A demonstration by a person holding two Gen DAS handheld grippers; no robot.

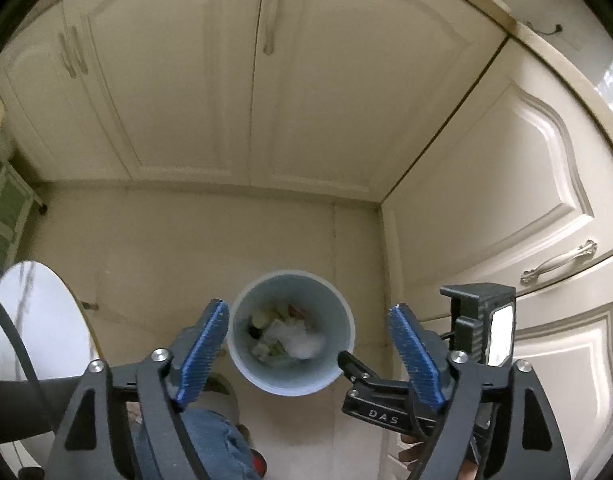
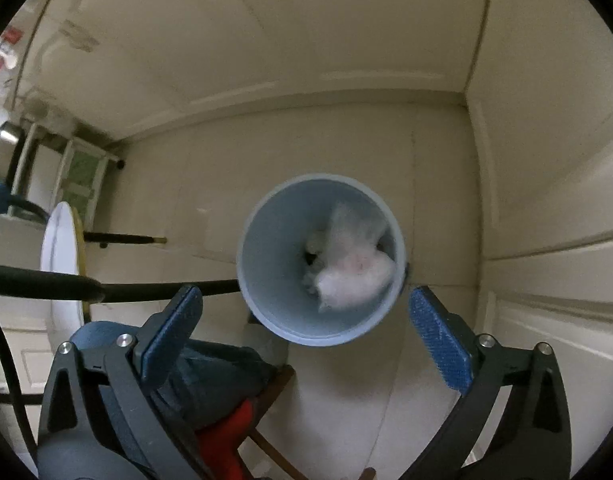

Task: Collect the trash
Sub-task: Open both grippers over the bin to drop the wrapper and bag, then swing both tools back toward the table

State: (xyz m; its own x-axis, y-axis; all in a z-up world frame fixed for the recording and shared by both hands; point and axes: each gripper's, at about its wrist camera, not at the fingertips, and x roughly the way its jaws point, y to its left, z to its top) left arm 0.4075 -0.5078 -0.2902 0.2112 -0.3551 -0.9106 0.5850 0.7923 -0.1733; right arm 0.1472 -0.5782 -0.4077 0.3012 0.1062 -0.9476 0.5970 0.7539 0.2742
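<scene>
A pale blue round bin [image 1: 246, 364] stands on the cream floor below both grippers, with white crumpled paper and mixed trash [image 1: 294, 338] inside. In the right wrist view the bin [image 2: 266, 248] is closer, and blurred white crumpled paper [image 2: 354, 268] shows within its opening. My left gripper [image 1: 308, 354] is open and empty above the bin. My right gripper [image 2: 306, 338] is open and empty above the bin's near rim. The right gripper's body [image 1: 386, 396] also shows in the left wrist view beside the bin.
Cream cabinet doors [image 1: 186, 80] enclose the corner behind and right of the bin. A round white table top [image 1: 38, 320] is at the left. A person's jeans leg [image 1: 218, 440] is below the left gripper. A white-framed rack [image 2: 82, 176] stands far left.
</scene>
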